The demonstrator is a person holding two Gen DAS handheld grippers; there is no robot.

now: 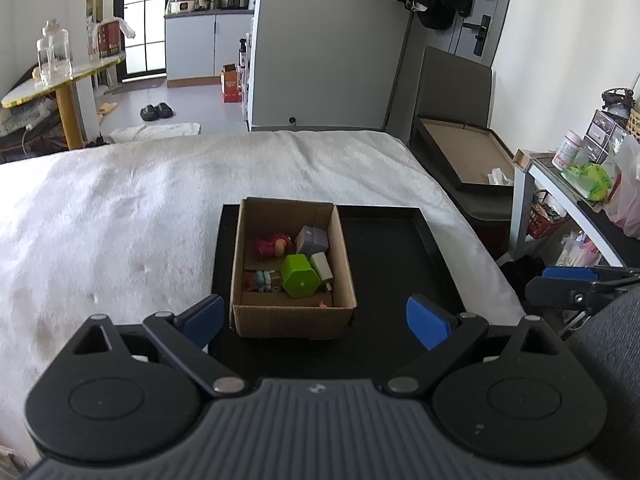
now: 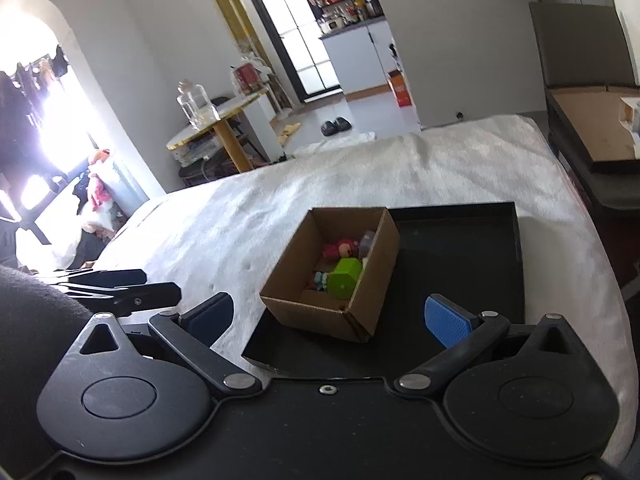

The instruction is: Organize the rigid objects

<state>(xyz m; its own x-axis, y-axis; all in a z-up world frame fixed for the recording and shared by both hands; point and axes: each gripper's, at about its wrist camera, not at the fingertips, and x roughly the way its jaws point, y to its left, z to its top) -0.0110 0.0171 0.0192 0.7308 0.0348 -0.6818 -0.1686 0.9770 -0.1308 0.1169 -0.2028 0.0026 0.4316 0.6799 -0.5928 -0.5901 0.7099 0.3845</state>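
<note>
While both claws hang empty, the scene reads:
Cardboard box: left side of black tray on bed; holds green block, grey block, small figures, partly hidden.
Left claw: spread wide.
Right claw: spread wide.

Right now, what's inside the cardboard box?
Cardboard box holds a green block, grey block, pink figure and small figure. Anything beneath them is hidden.
</note>
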